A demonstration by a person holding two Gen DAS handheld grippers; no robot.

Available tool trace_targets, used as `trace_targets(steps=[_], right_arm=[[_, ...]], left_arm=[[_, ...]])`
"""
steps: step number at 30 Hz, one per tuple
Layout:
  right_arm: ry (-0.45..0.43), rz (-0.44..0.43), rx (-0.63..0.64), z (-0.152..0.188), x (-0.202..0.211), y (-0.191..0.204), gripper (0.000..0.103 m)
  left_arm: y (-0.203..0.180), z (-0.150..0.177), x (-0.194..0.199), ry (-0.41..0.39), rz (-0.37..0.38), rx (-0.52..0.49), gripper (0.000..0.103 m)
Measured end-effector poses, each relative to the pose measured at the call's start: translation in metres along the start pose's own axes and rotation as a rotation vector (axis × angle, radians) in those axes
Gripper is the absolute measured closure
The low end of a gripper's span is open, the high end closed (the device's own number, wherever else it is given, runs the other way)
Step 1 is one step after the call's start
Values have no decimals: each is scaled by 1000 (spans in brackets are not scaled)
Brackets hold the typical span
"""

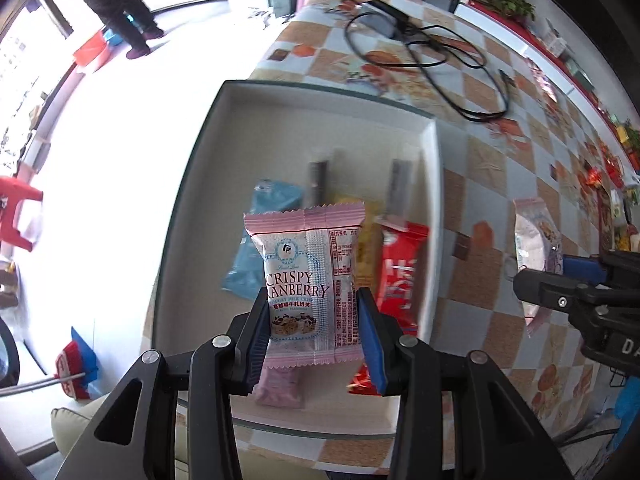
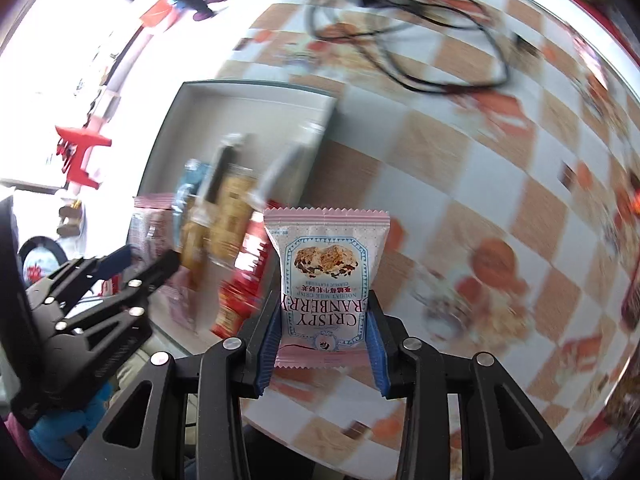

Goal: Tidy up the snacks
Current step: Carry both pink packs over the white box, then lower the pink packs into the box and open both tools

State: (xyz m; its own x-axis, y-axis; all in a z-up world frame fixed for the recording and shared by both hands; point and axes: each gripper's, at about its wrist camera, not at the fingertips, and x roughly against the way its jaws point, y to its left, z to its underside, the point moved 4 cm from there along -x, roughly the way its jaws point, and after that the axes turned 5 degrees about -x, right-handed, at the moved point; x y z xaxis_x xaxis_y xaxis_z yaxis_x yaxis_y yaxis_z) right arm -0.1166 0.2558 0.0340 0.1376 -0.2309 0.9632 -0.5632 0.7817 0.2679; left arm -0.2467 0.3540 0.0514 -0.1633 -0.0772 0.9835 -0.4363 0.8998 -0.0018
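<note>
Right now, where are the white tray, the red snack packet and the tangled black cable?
White tray (image 1: 280, 120): left wrist view, bare floor near its far end.
Red snack packet (image 1: 402, 276): left wrist view, middle of wrapper.
Black cable (image 1: 452, 60): left wrist view, loop on the tablecloth.

Bright room, glare off pale floor (image 1: 120, 160).
Checkered tablecloth (image 1: 500, 184) on table; red plastic stool (image 1: 16, 212) at left; person standing (image 1: 116, 4) far back.
</note>
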Motion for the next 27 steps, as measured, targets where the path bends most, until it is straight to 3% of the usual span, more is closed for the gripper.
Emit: trace_targets(steps=[5,16,18,21,24,25,27], right_arm=[[19,-2,62,-21,-20,39,63],[69,9,100,-39,-55,77,63],[71,13,101,-39,-55,80,63],[77,11,96,-40,-57,82,61],[85,16,93,-41,-58,83,46],[81,22,94,-40,-57,83,36],[68,27,98,-39,-52,82,33]], left_arm=[[20,4,-12,26,-9,26,58],[40,21,-35,87,-12,47,58],[40,22,-34,82,-11,45,56],[39,23,-31,67,-3,45,41],[35,17,-26,41,-4,48,24],[35,16,-25,38,-6,48,23],[35,17,-25,54,-19,55,23]])
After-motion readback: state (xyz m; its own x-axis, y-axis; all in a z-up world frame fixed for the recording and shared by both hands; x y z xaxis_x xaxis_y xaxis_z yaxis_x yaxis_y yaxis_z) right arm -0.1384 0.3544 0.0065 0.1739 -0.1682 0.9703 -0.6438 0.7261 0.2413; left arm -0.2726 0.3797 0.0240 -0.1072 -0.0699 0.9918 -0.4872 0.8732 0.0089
